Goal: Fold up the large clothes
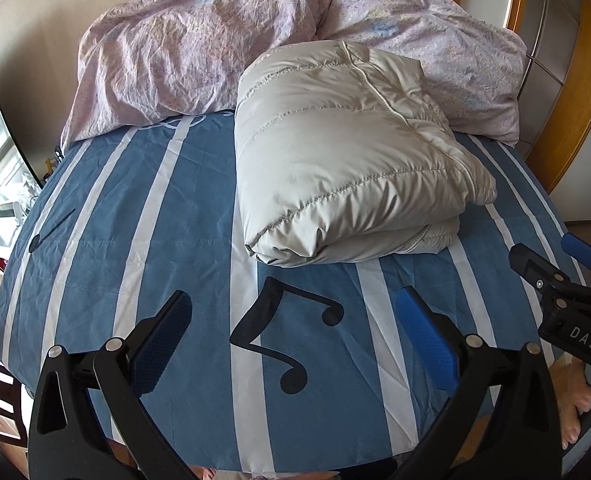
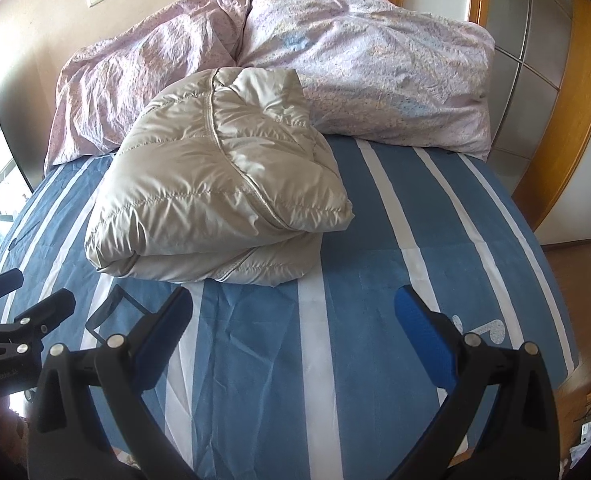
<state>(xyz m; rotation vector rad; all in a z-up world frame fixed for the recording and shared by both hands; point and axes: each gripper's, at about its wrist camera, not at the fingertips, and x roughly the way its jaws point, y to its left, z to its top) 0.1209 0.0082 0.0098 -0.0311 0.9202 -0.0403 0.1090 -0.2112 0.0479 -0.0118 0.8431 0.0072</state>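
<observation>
Ahead of both spread, empty fingers (image 1: 425, 340), folded puffer jacket (image 1: 347, 168) lies on bed (image 1: 175, 216).

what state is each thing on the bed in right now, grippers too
puffer jacket: folded into a thick bundle, lying on the sheet, untouched
quilt: crumpled in a heap at the head of the bed, behind the jacket
bed sheet: spread over the mattress, lightly creased
left gripper: open, empty, short of the jacket
right gripper: open, empty, short of the jacket
</observation>
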